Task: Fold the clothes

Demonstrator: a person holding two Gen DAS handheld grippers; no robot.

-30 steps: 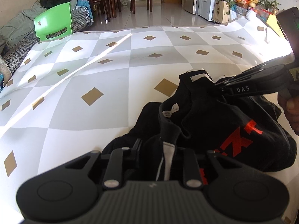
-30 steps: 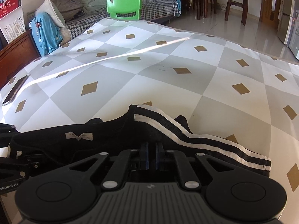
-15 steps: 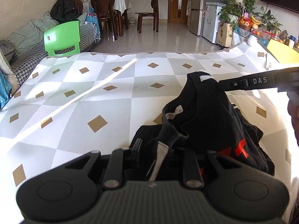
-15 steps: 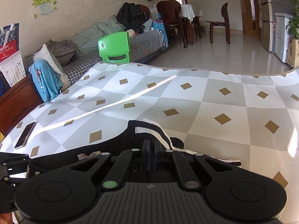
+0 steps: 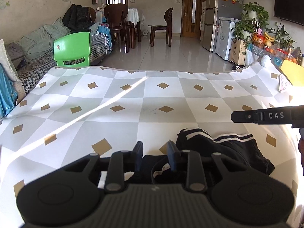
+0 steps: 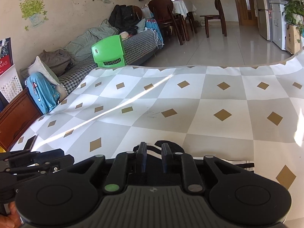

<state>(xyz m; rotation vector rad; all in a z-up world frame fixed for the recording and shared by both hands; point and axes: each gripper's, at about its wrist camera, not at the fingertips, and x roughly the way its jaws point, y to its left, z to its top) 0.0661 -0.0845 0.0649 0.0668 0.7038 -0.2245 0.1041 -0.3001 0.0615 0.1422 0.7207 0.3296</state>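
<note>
Left wrist: from my left gripper (image 5: 154, 156), looking forward and down over my fingers, close above the table (image 5: 114, 117).
Right wrist: from my right gripper (image 6: 153, 158), same tilt, faced more toward the sofa wall.
Shared: table, green chair (image 5: 72, 49) (image 6: 109, 52), dining chairs, black garment (image 5: 218, 152) (image 6: 171, 144).
Cross-view: each shows the other gripper at its edge.

Both of my wrist views are bright with daylight and sharp across the middle. A thin streak of sunlight (image 5: 106, 104) runs diagonally over the checked tabletop (image 5: 171, 98), and I see the same streak (image 6: 117, 110) from the right wrist. Hard glare washes out the tabletop's right edge in both views. The tiled floor (image 5: 180, 57) reflects light. Fisheye distortion bows the tabletop's far edge, and the corners darken. The black garment (image 5: 228, 152) shows little detail.
</note>
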